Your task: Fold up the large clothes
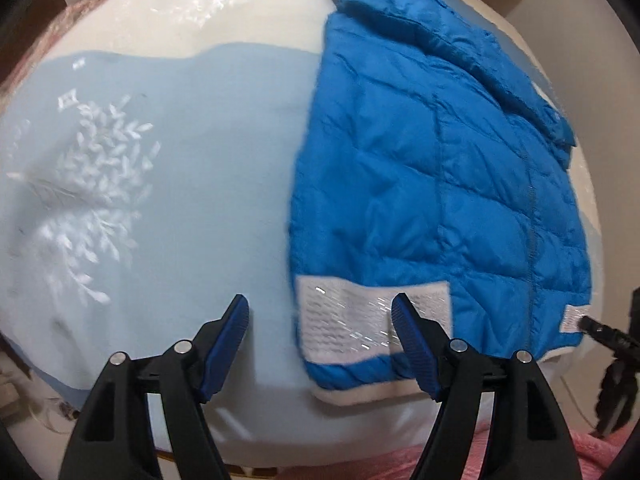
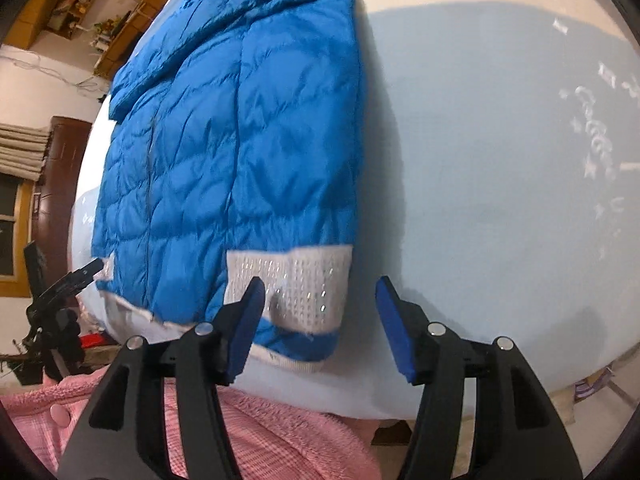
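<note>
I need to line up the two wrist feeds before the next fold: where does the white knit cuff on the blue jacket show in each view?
Left wrist view: the white knit cuff sits low centre, at the blue jacket's near left corner, beside the left hand-held gripper's right finger.
Right wrist view: the cuff is low centre-left, just past the right hand-held gripper's left finger.
Shared landmark: the jacket's centre zipper seam.

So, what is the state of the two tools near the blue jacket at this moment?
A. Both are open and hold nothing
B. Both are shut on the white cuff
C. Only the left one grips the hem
A: the left tool and the right tool both show spread fingers with nothing between them, above the white cuff of the blue jacket.
</note>
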`<act>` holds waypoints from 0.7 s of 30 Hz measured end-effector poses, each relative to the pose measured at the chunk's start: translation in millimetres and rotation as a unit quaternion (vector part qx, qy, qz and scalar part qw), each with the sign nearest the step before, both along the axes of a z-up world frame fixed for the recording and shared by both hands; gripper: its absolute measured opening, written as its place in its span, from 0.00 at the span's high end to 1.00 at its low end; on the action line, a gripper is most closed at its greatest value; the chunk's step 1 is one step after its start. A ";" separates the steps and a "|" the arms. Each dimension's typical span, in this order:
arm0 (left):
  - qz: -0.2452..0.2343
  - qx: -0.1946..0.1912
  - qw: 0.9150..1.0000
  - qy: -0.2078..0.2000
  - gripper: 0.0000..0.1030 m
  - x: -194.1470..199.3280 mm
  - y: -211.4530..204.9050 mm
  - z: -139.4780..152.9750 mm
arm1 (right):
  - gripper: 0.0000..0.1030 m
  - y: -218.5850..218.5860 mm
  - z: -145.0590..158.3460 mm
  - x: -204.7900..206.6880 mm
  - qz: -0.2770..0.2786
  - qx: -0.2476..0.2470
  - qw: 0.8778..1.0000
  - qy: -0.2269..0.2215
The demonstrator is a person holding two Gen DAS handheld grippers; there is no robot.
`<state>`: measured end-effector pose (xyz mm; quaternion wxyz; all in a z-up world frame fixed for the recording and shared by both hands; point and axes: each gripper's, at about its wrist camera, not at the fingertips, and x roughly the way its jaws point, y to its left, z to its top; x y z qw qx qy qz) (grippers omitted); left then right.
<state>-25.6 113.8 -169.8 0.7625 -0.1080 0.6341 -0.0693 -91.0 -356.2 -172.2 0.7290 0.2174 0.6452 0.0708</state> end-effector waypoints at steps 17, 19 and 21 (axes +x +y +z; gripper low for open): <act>0.005 -0.065 0.998 -0.024 0.86 -23.5 3.9 13.6 | 0.88 15.9 10.1 0.4 0.085 0.043 0.995 -0.029; -0.003 -0.061 0.998 -0.015 0.86 -31.2 4.2 7.9 | 0.88 14.9 4.8 -2.8 0.084 0.038 0.996 -0.019; -0.009 -0.051 0.999 -0.004 0.84 -35.0 4.4 -2.6 | 0.88 12.5 -7.3 -1.9 0.074 0.041 0.996 -0.001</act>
